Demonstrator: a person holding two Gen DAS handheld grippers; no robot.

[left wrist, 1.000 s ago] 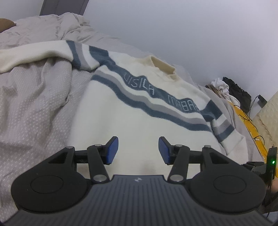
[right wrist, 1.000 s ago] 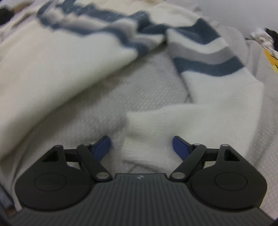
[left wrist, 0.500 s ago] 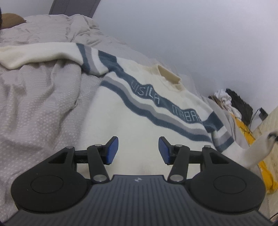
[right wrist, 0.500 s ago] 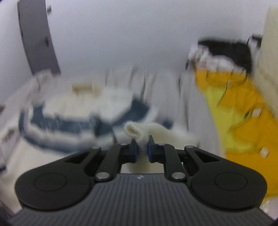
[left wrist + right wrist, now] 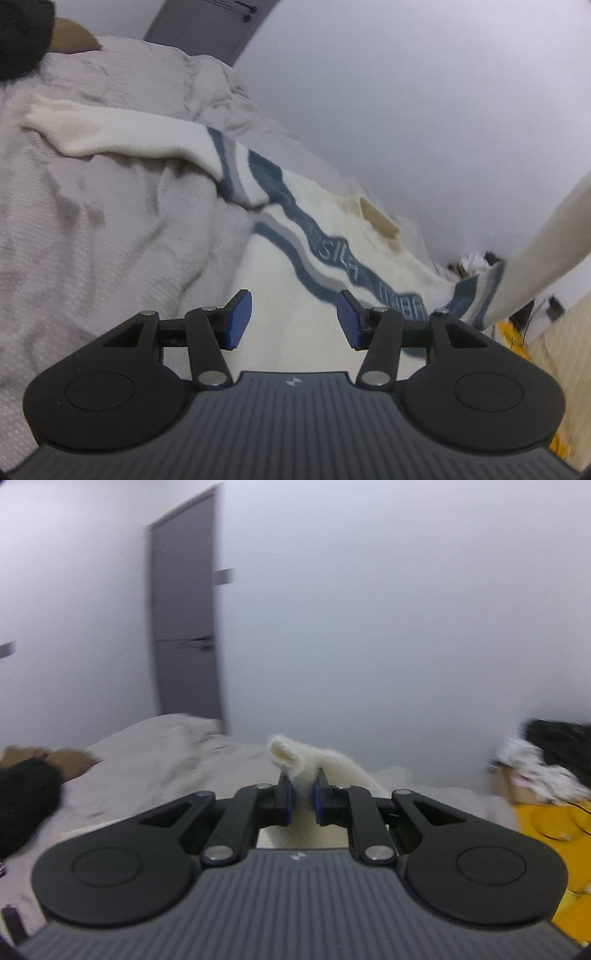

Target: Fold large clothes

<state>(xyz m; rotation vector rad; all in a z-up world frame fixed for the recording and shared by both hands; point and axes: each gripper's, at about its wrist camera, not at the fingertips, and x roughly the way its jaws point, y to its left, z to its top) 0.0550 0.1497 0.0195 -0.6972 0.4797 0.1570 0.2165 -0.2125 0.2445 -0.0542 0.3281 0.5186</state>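
Sweater: the cream sweater [image 5: 295,295] with blue and grey stripes lay face up on the grey bedspread [image 5: 92,240], collar toward the far wall, its body spread flat below the left gripper.
Far sleeve: one sleeve [image 5: 110,129] stretched out flat across the bedspread, well apart from both grippers.
Raised sleeve: the other sleeve [image 5: 546,251] was lifted off the bed and ran up and out of the left camera's view at the right edge.
Right gripper: the right gripper [image 5: 302,803] had its jaws closed on the cuff [image 5: 291,757] of that raised sleeve, with the cuff's end poking out past the blue pads.
Left gripper: the left gripper [image 5: 293,319] hung over the sweater's lower body with its jaws wide apart, holding nothing and touching nothing.
Step, as I judged it: carrying the raised sleeve across the chest for the first fold.
Risk of slipping: only the cuff's end was pinched, so the sleeve's weight or a quick swing could pull the knit out of the pads.
Risk of dragging: nothing pinned the sweater's body, so tension through the sleeve could tug the shoulder and bunch the flat front.
Risk of a crooked fold: the soft, rumpled bedspread could let the sleeve land skewed or twisted.
Clutter: clothes [image 5: 532,764] piled at the bed's far right lay near the swing path.
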